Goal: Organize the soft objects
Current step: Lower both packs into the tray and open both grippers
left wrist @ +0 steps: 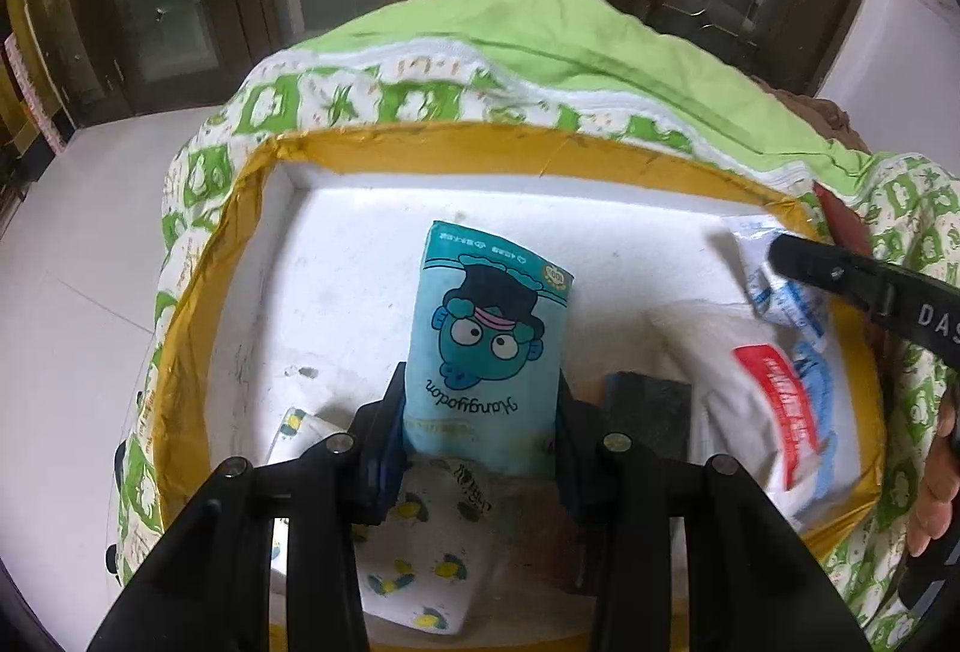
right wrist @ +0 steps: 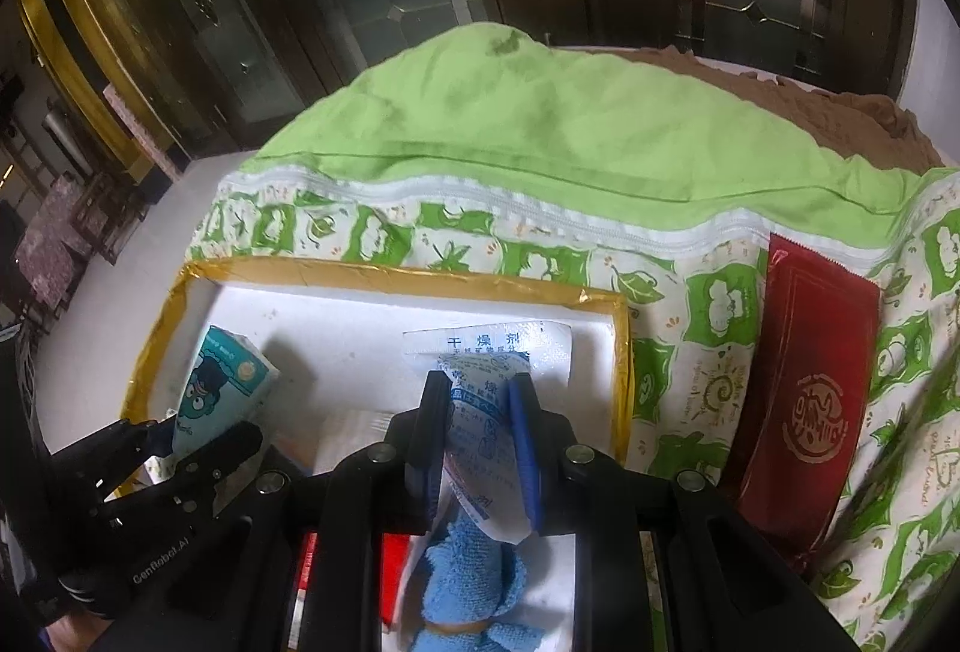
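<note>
1. Tissue pack (left wrist: 483, 346), the blue cartoon one, sat clamped in my left gripper (left wrist: 480, 412) over the white box (left wrist: 336, 256) with the gold rim.
2. My right gripper (right wrist: 480, 412) was squeezed tight on a white sachet (right wrist: 480, 400), also above the box.
3. Blue towel (right wrist: 468, 580) lay right underneath.
4. Red packet (right wrist: 804, 400) was outside on the green blanket (right wrist: 540, 135).

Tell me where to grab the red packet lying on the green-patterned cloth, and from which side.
Grip the red packet across its narrow width, about mid-length, coming from above. It lies flat and elongated on the patterned cloth, beside the yellow-rimmed box, so its long edges are probably the only faces the fingers can pinch. Both grippers are currently full.
</note>
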